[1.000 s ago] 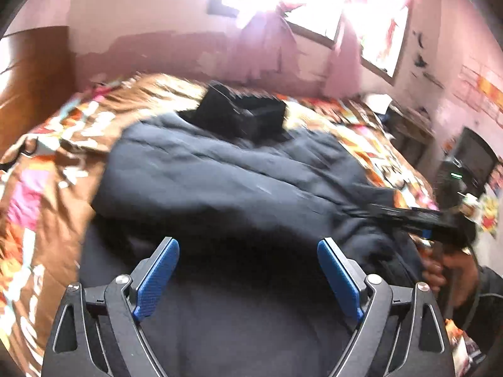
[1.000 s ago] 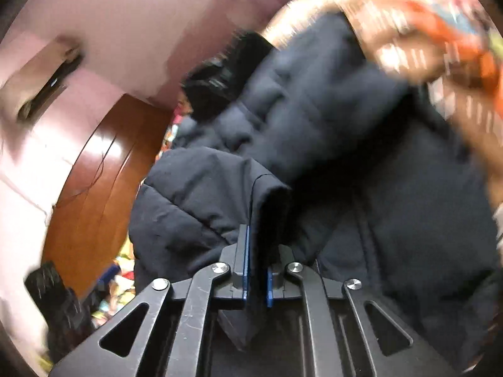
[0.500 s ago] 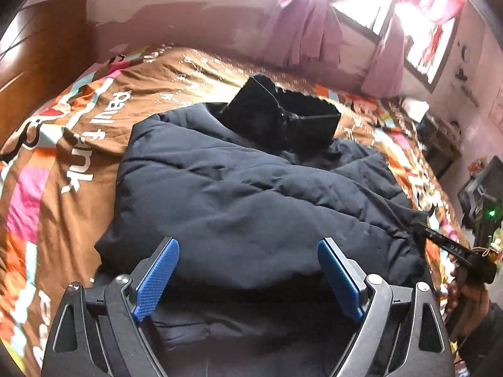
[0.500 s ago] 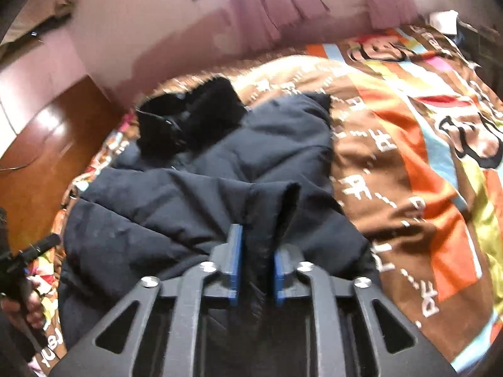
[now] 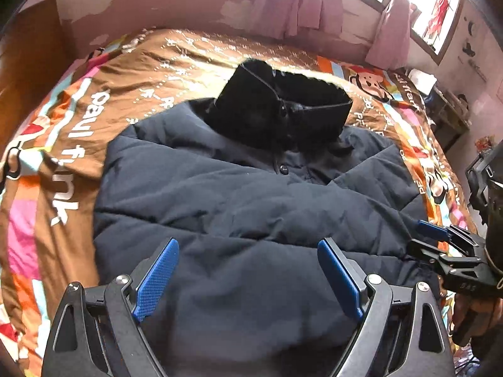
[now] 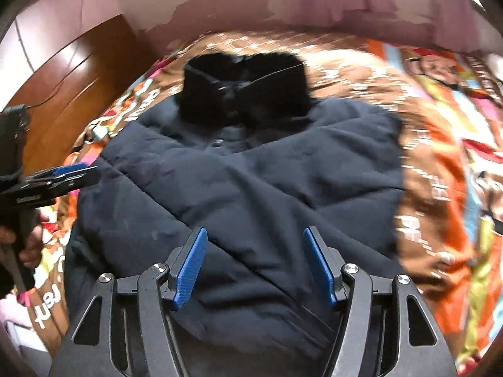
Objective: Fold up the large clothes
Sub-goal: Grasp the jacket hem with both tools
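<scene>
A large navy puffer jacket (image 5: pixel 251 207) lies on the bed, its sleeves folded across the front and its black fur hood (image 5: pixel 283 106) at the far end. My left gripper (image 5: pixel 248 278) hovers open over the jacket's near hem with nothing between its blue pads. In the right wrist view the jacket (image 6: pixel 251 194) fills the middle. My right gripper (image 6: pixel 254 267) stands above it, its jaws opening and its pads clear of the fabric. Each gripper also shows in the other's view: the right gripper (image 5: pixel 440 242) at the jacket's right edge, the left gripper (image 6: pixel 63 176) at its left edge.
A brown, orange and pink patterned bedspread (image 5: pixel 78 132) covers the bed around the jacket. A wooden headboard or cabinet (image 6: pixel 72 72) stands at the left. Beyond it are a pink wall, a bright window with pink curtains (image 5: pixel 386 25) and a cluttered stand (image 5: pixel 446 106). A hand (image 6: pixel 28 245) grips the left tool.
The right gripper's jaws, earlier shut on a fold of the jacket, have parted and let it go onto the jacket. Both grippers have swung to face the whole jacket.
</scene>
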### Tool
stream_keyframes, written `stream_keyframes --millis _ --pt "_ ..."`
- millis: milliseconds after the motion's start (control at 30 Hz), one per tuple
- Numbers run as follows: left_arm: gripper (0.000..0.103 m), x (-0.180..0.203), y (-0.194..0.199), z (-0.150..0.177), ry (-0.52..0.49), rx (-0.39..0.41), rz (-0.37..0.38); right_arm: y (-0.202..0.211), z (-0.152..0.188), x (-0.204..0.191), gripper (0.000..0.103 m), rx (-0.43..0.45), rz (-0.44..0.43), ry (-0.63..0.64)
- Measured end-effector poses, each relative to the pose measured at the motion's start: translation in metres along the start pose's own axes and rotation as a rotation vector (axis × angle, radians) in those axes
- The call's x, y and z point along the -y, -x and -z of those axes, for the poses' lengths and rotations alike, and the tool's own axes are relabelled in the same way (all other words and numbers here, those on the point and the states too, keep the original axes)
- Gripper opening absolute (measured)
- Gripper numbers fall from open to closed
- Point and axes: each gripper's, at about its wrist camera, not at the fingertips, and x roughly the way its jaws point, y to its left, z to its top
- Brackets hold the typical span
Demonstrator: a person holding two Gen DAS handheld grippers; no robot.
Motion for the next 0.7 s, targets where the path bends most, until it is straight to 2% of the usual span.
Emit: stream_keyframes --millis 167,233,400,533,700 --pt "0.089 0.001 -0.037 0.009 -0.056 -0.122 -0.002 -0.029 0.008 -0.008 0.059 -0.070 0.048 0.088" --pt "0.089 0.002 -0.045 0.024 -0.094 -0.104 -0.014 -0.038 0.022 -0.008 0.063 -0.096 0.043 0.135" --pt "0.089 0.011 -0.050 0.054 -0.146 -0.047 -0.075 -0.040 0.052 -0.018 0.065 -0.025 0.056 0.229" --pt "0.090 0.012 -0.060 0.054 -0.155 -0.050 -0.099 -0.049 0.060 -0.026 0.065 0.003 0.106 0.275" --pt "0.095 0.010 -0.069 0.052 -0.165 -0.038 -0.087 -0.058 0.057 -0.020 0.065 0.004 0.086 0.278"
